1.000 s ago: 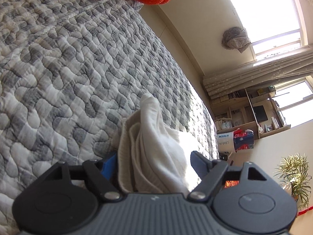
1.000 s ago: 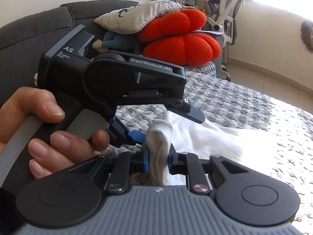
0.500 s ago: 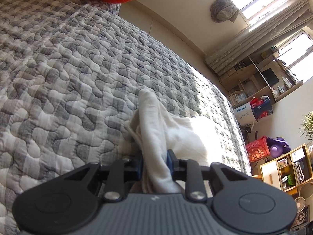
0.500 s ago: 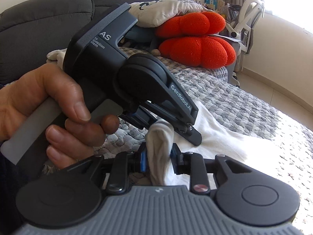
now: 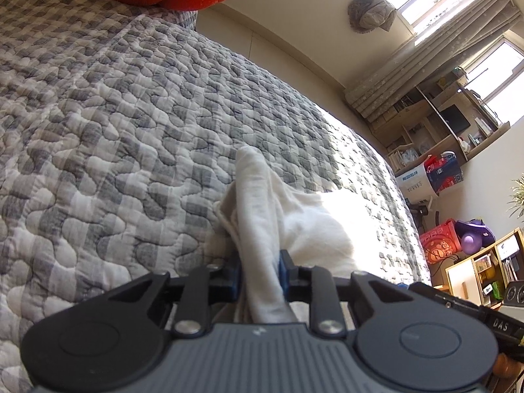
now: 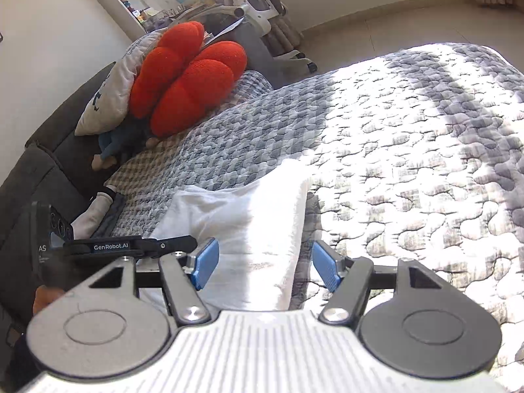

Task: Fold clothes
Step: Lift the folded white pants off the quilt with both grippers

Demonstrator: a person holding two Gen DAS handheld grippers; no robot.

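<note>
A bunched edge of the white garment (image 5: 258, 216) is pinched tight between the blue pads of the left gripper (image 5: 258, 270), so that corner is kept anchored and slightly raised off the quilted bedspread (image 5: 108, 137). The rest of the cloth is left lying on the quilt, partly in bright sun. On the other side, the right gripper (image 6: 263, 263) is seen with its jaws just spread apart; its blue pads (image 6: 204, 262) stand clear of the fabric, nothing pressed between them, though the garment's folded edge (image 6: 249, 226) lies just ahead of the gap. The release looks deliberate: one end freed for a fresh grip while the other is held fast. The orange cushions (image 6: 186, 78) are stacked well apart at the headboard end.
</note>
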